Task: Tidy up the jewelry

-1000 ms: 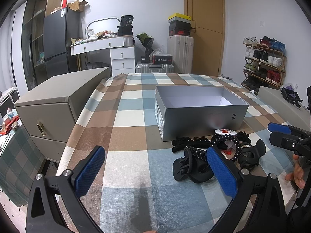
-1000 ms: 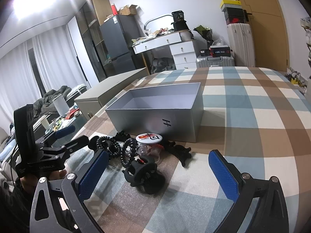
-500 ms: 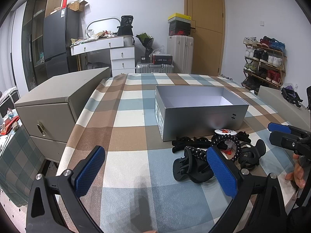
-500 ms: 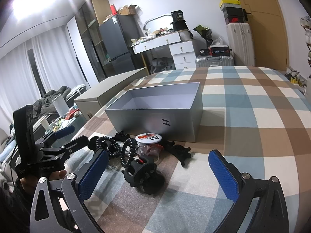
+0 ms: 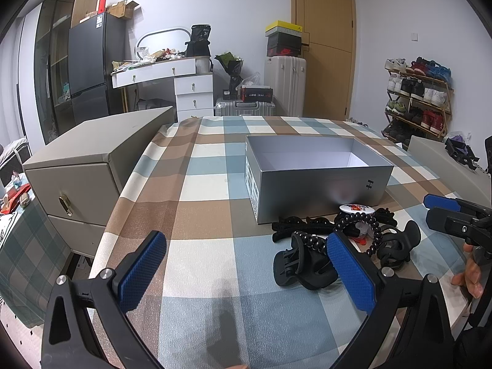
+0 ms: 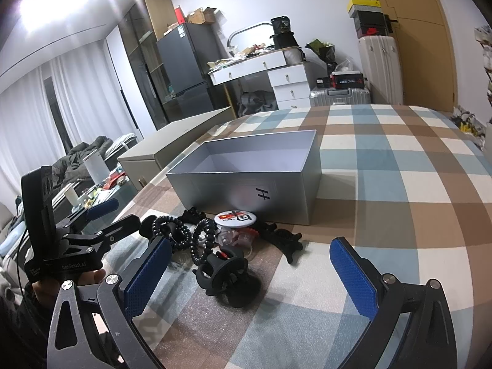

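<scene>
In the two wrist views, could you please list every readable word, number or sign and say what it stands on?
"GenRobot.AI": left gripper body.
"H"-like black mark: grey box front wall.
"36": black bag on the dresser; in the left view only "3" shows.
Round badge: red-and-black print, too small to read.
Box end label, fridge sticker, shoebox logos: blurred.

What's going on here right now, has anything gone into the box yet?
Nothing yet, as far as the views show. The grey box sits open on the checked tablecloth, and what shows of its inside is bare. A pile of black hair claws, coiled hair ties and a round badge lies in front of it. A person holds both tools: the left gripper and the right gripper are open and empty, poised near the pile, touching nothing.
</scene>
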